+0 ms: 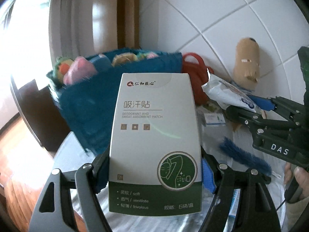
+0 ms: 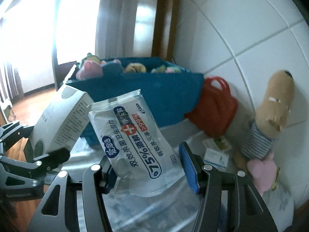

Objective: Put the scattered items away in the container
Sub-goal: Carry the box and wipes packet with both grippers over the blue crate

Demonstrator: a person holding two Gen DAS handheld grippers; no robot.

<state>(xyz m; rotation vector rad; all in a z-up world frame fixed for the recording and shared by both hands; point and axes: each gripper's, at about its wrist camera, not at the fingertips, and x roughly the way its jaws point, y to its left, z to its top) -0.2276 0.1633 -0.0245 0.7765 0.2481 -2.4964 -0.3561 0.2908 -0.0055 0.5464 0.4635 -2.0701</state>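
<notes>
White tiled wall [image 2: 241, 29], wooden floor [image 1: 21, 154], bright window [image 2: 29, 19], brown door frame [image 1: 125, 9]

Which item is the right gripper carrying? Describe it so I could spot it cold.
Start at the blue fabric bin by the tiled wall. In front of it, the right gripper holds a soft white wipes packet with blue lettering and a red cross. Unlike the stiff green-and-white box beside it in the left gripper, it is floppy and crinkled.
</notes>
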